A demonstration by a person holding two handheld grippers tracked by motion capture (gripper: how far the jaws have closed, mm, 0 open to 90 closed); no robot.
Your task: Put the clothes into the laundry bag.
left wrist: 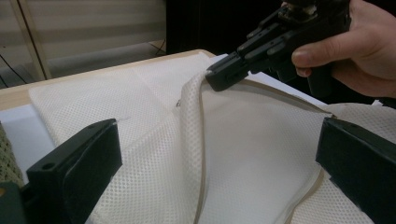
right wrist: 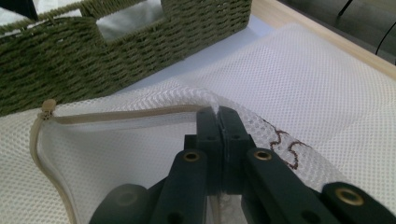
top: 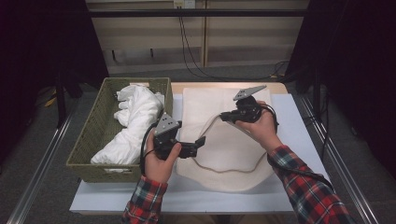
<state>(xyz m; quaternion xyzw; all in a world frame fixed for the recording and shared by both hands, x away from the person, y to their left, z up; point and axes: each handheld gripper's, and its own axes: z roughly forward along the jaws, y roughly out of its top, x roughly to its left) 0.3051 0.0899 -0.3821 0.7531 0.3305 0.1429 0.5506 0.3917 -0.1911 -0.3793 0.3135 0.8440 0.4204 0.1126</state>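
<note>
A cream mesh laundry bag (top: 205, 105) lies flat on the white table, its zip-edged opening facing the person. My right gripper (top: 224, 116) is shut on the upper edge of that opening and holds it lifted off the lower layer. In the right gripper view the jaws (right wrist: 218, 116) pinch the mesh rim (right wrist: 140, 114) just beside the zip band. My left gripper (top: 200, 143) hovers at the mouth of the bag with its jaws wide open and nothing between them. In the left gripper view the left gripper (left wrist: 217, 135) faces the raised opening (left wrist: 243, 154), with the right gripper (left wrist: 224, 77) beyond.
A green woven basket (top: 93, 130) stands at the table's left, holding bunched white cloth (top: 135, 116); its wall (right wrist: 70, 60) is close behind the bag. The white table top (top: 299, 130) runs to an edge at the right. Dark curtains and floor rails flank the table.
</note>
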